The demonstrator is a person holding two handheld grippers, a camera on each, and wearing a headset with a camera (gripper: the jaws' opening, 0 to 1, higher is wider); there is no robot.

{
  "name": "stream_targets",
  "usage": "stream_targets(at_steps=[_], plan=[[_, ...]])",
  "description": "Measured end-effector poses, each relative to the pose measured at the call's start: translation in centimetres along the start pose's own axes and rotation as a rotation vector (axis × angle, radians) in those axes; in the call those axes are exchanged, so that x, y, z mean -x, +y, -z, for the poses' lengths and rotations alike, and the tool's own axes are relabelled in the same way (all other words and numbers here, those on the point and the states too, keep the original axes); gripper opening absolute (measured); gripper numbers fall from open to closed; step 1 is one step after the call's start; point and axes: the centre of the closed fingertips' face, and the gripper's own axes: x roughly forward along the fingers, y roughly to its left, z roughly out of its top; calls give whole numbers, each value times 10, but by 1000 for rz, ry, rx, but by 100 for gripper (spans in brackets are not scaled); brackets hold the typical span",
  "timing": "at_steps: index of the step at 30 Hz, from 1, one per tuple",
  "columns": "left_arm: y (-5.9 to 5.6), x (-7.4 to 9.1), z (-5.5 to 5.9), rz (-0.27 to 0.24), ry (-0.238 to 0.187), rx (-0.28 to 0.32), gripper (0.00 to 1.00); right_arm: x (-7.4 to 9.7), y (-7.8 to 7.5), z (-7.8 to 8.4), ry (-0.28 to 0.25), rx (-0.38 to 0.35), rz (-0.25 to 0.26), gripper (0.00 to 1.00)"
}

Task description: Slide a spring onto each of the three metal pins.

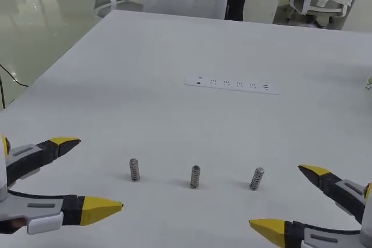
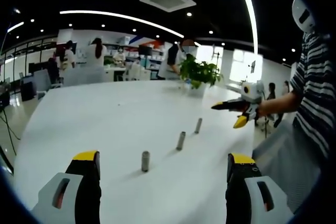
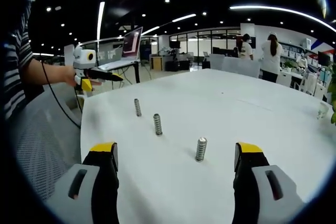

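In the head view I have the left gripper (image 1: 87,175) with its yellow-tipped fingers spread wide and nothing between them. The right gripper (image 1: 289,199) is the same, wide and empty. Between the two pairs of fingers three pins stand in a row on the white bench (image 1: 174,56): the left pin (image 1: 134,169) nearest my left fingers, the middle pin (image 1: 195,176), and the right pin (image 1: 257,178) nearest my right fingers. Each carries a coiled spring (image 1: 195,172). The right pin seems to lean a little. Well beyond the fingers a white power strip (image 1: 231,84) lies flat.

In the left gripper view my fingers stand wide apart. The left pin (image 2: 145,161) sits just ahead, between the tips and closer to the left-hand one. The middle pin (image 2: 181,140) and right pin (image 2: 198,125) trail away toward the right gripper (image 2: 239,113), also gaping. I cannot make out the coils here.

In the right gripper view the fingers are wide again. The right pin (image 3: 201,149) is just ahead between the tips, its coils plain. The middle pin (image 3: 157,124) and left pin (image 3: 137,107) run off toward the left gripper (image 3: 90,81).
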Motion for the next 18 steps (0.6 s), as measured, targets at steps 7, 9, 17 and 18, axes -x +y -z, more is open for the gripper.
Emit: stream_targets(at_steps=[7, 9, 17, 18], plan=[[-2, 0, 1, -1, 4, -2, 98, -2, 0, -4, 4, 9, -7, 91], [-3, 0, 1, -4, 5, -1, 98, -2, -1, -5, 3, 14, -9, 91], [-1, 0, -4, -11, 12, -11, 98, -4, -4, -7, -5, 5, -13, 91], [0, -1, -5, -11, 7, -11, 98, -4, -4, -6, -3, 5, -14, 91]])
